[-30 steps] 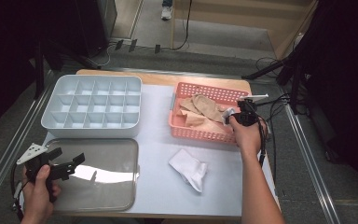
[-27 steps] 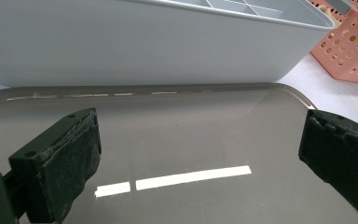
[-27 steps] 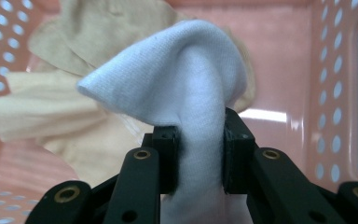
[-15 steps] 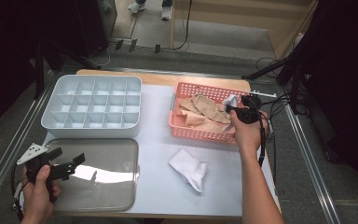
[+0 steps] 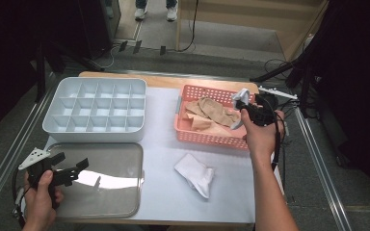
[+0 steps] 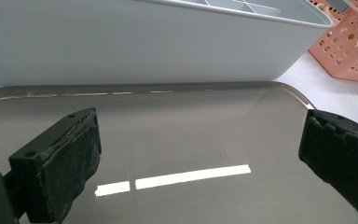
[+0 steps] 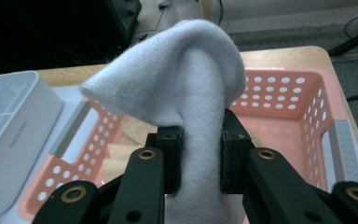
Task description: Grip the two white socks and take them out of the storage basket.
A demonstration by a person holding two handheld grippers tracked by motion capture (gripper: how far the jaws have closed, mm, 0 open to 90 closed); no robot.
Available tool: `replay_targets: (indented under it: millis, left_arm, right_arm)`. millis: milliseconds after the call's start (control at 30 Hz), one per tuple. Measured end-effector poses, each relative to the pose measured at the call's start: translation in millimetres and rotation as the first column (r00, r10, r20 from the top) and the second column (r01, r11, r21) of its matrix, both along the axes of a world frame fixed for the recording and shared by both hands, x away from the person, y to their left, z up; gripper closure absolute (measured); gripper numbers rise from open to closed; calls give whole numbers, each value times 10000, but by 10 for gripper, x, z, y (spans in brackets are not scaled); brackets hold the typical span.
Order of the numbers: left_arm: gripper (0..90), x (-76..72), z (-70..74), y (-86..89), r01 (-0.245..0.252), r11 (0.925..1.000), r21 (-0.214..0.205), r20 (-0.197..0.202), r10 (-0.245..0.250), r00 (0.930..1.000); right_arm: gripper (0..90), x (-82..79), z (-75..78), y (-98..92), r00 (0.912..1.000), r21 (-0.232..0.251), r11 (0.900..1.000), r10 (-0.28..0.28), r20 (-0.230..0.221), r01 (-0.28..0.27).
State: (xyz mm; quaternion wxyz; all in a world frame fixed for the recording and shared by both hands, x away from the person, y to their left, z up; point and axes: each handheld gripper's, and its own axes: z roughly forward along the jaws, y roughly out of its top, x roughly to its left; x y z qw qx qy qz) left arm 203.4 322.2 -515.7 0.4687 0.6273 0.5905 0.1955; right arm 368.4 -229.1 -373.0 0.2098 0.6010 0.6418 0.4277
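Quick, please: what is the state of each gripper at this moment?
Left gripper: open, jaws wide apart over the clear lid, holding nothing.
Right gripper: closed on a white sock, above the pink basket.

Divider tray (image 5: 96, 109) left of basket (image 5: 212, 139)

The table (image 5: 164, 159) is lit evenly from above, while the surroundings are left dark. A bright strip of glare is reflected in the clear lid (image 6: 177, 135). The high view is rendered slightly soft. In the right gripper view the white sock (image 7: 186, 84) is seen sharply, and the basket (image 7: 289, 116) behind is mildly blurred.
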Motion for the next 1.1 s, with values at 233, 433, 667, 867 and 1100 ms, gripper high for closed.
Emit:
replay_targets:
  millis: [233,433,667,867,1100]
  left_arm:
    - [0,3,0,-17,37,10000,0,28,-37,10000]
    - [0,-1,5,-36,86,10000,36,18,-86,10000]
    - [0,-5,3,-55,75,10000,23,39,-75,10000]
    - [0,-13,8,-92,145,9999,66,83,-146,9999]
    - [0,-14,12,-136,239,9997,103,117,-240,9996]
  right_arm:
    - [748,-284,87,-35,9988,191,9995,247,426,-255]
    - [748,-576,-33,-69,9971,404,9981,435,628,-461]
    - [748,-895,-261,-137,9963,649,9962,536,677,-580]
    - [747,-1139,-445,-224,9959,809,9950,521,739,-581]
    - [747,-1373,-867,-333,9979,831,9952,480,435,-515]
